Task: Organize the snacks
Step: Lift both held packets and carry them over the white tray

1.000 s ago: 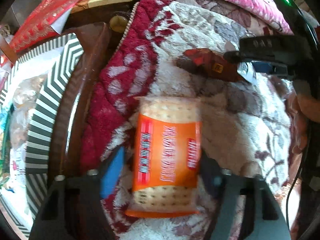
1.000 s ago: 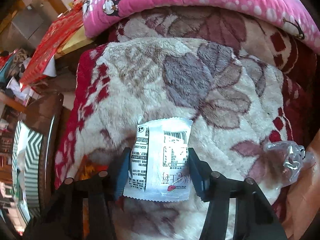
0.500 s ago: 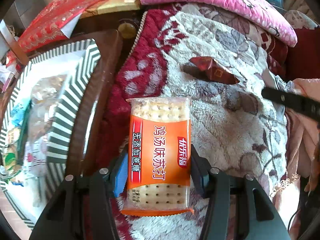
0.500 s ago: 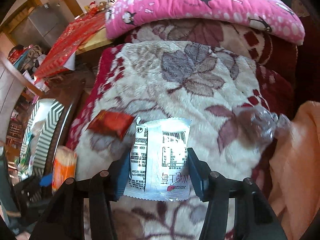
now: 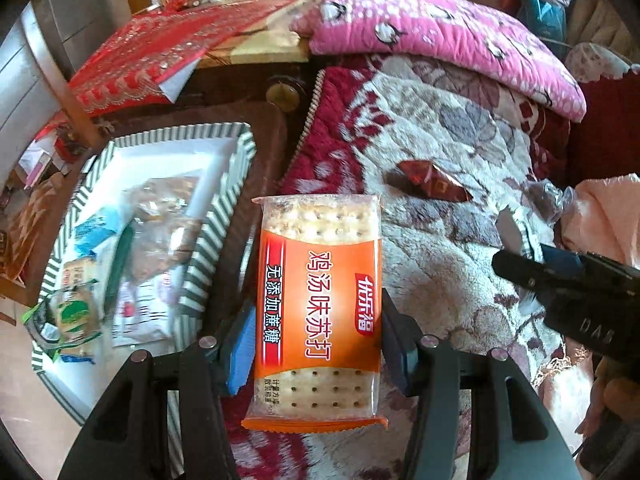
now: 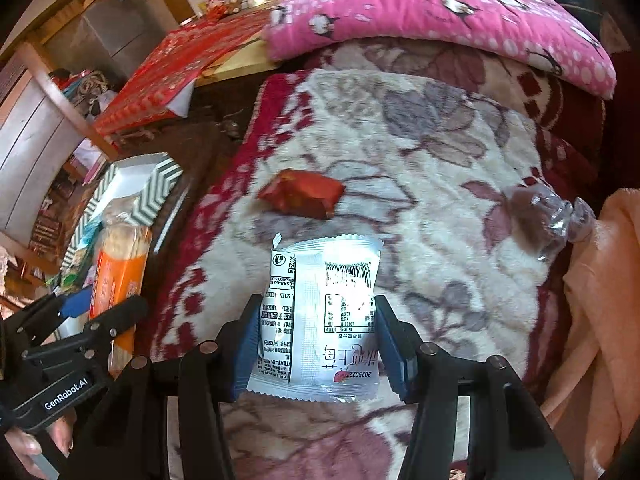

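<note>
My left gripper (image 5: 318, 346) is shut on an orange soda-cracker pack (image 5: 318, 304) and holds it above the blanket's left edge, beside a striped box (image 5: 218, 240) that holds several snack packs. My right gripper (image 6: 316, 344) is shut on a white snack pouch (image 6: 320, 320), barcode side up, above the flowered blanket (image 6: 420, 152). A red wrapped snack (image 6: 302, 194) lies on the blanket ahead of the pouch; it also shows in the left wrist view (image 5: 430, 180). The left gripper and cracker pack (image 6: 120, 280) show at the left of the right wrist view.
A clear crumpled wrapper (image 6: 548, 216) lies at the blanket's right edge near peach cloth (image 6: 600, 300). A pink penguin pillow (image 5: 432, 28) lies at the back. The striped box sits on a dark wooden table (image 5: 260, 152). A red cloth (image 5: 160, 56) covers furniture behind.
Both grippers have risen and drawn back from the blanket with their packs. The left gripper has shifted left toward the striped box, and more of the box's contents shows.
</note>
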Motion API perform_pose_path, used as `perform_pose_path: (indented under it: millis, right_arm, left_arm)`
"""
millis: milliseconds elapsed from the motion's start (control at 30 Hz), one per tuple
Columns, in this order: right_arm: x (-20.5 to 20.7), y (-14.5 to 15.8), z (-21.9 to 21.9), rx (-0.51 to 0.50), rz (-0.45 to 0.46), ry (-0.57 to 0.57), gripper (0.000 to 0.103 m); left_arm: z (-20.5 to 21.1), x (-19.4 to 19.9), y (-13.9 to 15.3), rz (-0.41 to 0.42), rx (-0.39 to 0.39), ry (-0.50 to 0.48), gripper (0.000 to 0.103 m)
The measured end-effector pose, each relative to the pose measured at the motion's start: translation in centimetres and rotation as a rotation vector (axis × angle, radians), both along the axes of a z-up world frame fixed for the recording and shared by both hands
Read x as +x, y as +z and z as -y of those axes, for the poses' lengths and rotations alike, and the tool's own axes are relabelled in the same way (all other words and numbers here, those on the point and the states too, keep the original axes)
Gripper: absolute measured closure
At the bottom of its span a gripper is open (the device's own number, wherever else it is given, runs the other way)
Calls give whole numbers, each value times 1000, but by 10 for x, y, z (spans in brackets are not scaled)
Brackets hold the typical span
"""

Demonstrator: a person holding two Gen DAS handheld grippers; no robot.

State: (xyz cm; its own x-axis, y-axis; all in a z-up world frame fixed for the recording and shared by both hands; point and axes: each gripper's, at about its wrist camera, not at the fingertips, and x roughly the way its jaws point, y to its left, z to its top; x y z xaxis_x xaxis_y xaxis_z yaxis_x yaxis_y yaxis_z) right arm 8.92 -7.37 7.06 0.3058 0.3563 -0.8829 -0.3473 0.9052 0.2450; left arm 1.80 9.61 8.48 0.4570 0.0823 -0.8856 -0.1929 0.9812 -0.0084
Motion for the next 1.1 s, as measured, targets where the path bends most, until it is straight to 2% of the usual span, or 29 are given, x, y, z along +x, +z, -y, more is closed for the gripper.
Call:
perform_pose_path:
  millis: [200,567,1100]
  right_arm:
    - [-11,12,-34,-5,18,72,45]
    - [-21,28,-115,-17,53,224,45]
    - [-35,32,-226,-59,67,426,45]
  left_arm:
    - [-23,-13,14,26,7,50,50]
    - [-89,-40,30,55,27,179,50]
    - [-174,-71,21,42,3,357,50]
